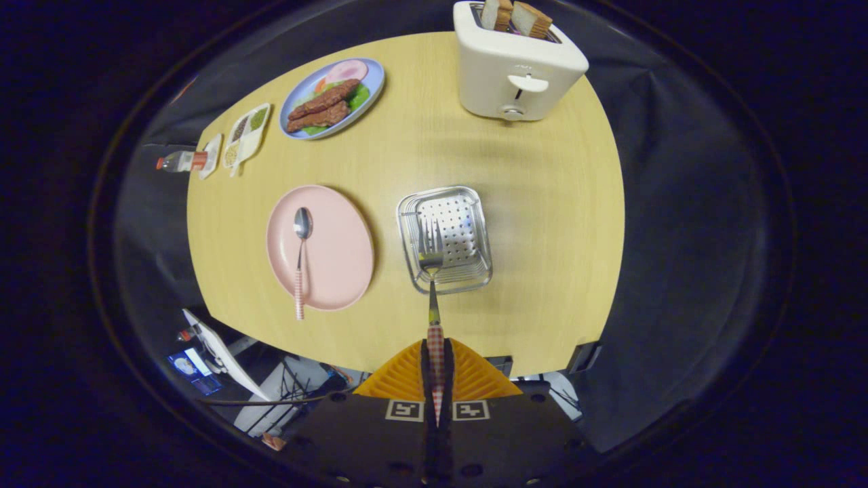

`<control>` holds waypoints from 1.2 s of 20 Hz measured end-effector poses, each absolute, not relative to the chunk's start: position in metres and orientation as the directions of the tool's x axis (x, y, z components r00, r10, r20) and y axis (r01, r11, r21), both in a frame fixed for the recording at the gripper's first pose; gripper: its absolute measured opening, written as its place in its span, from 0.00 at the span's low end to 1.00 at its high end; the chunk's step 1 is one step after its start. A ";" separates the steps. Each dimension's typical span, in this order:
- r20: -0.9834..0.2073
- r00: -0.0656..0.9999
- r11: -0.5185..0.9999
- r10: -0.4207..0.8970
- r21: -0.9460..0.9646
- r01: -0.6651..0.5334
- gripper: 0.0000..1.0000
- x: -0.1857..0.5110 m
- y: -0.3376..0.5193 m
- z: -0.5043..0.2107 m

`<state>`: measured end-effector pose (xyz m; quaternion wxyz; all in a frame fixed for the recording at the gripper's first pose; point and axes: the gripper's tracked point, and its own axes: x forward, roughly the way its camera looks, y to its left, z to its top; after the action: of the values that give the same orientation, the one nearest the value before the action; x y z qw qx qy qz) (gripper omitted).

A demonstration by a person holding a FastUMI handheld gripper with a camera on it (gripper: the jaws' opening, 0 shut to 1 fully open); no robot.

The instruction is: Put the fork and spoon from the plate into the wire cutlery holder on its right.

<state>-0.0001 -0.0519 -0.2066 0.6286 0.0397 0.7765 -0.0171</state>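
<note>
My gripper (435, 366) is shut on the checked handle of the fork (432, 261), high above the table. The fork points straight ahead from the fingers, and its tines hang over the perforated metal cutlery holder (475, 271). To the left of the holder sits the pink plate (339, 251). On the plate's left half lies the spoon (300, 254), bowl far from me, with its checked handle sticking out over the near rim.
A white toaster (515, 68) with two bread slices stands at the far side of the round wooden table (542, 203). At the far left are a blue plate of meat and greens (333, 98), a small divided dish (245, 135) and a bottle (180, 161).
</note>
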 end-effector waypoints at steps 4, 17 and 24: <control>-0.962 -0.272 0.995 0.027 0.001 0.096 0.01 0.006 -0.054 -0.226; -0.991 -0.131 0.991 0.029 0.012 0.133 0.36 0.043 -0.057 -0.235; -0.831 0.550 0.995 0.088 0.096 -0.015 0.83 0.104 -0.016 -0.169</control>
<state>0.1043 -0.0157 -0.1689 0.8793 0.0389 0.4737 0.0292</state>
